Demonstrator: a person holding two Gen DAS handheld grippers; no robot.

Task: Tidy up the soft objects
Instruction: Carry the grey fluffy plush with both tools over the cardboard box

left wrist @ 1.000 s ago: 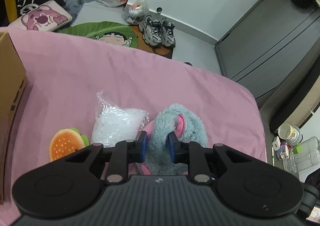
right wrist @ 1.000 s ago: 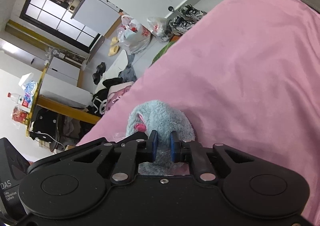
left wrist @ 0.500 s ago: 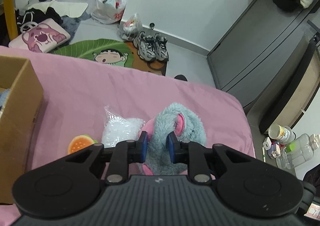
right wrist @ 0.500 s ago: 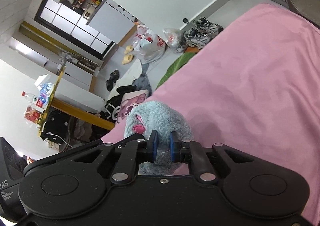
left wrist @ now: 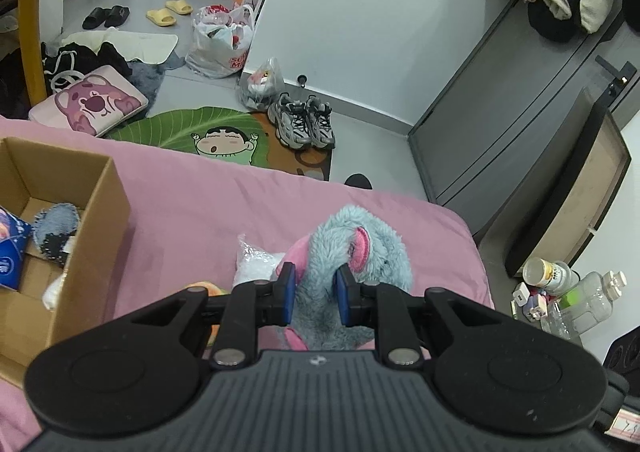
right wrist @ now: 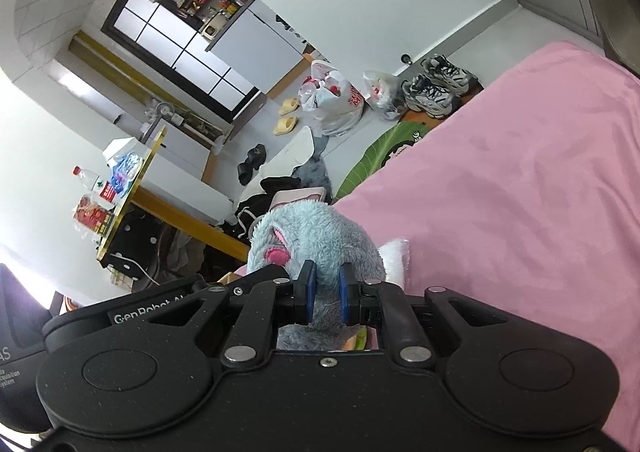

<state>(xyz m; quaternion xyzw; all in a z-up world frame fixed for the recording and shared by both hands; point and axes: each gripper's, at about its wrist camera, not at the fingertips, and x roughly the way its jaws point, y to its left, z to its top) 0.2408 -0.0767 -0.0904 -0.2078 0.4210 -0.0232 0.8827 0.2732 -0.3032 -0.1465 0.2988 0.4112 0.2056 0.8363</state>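
A fluffy blue plush toy [left wrist: 362, 252] with pink ears is held up over the pink bedspread [left wrist: 224, 204]. My left gripper [left wrist: 316, 294] is shut on its lower body, and my right gripper [right wrist: 327, 292] is shut on the same blue plush toy [right wrist: 316, 236] from another side. Below it lie a clear bag of white beads [left wrist: 252, 262] and an orange burger-shaped plush [left wrist: 200, 287], mostly hidden by the left gripper. An open cardboard box [left wrist: 108, 220] at the left holds a denim-patterned soft item [left wrist: 56, 230] and a blue pack [left wrist: 12, 248].
Beyond the bed's far edge the floor holds a green cartoon mat [left wrist: 192, 132], grey sneakers [left wrist: 302, 124], plastic bags [left wrist: 220, 40] and a pink bear cushion [left wrist: 90, 106]. Bottles and jars [left wrist: 568, 288] stand at the right. A grey wardrobe [left wrist: 500, 104] rises behind.
Both grippers have risen with the blue plush toy, lifting it off the bedspread. The cardboard box has come into the left wrist view, and the bead bag and burger plush have dropped lower.
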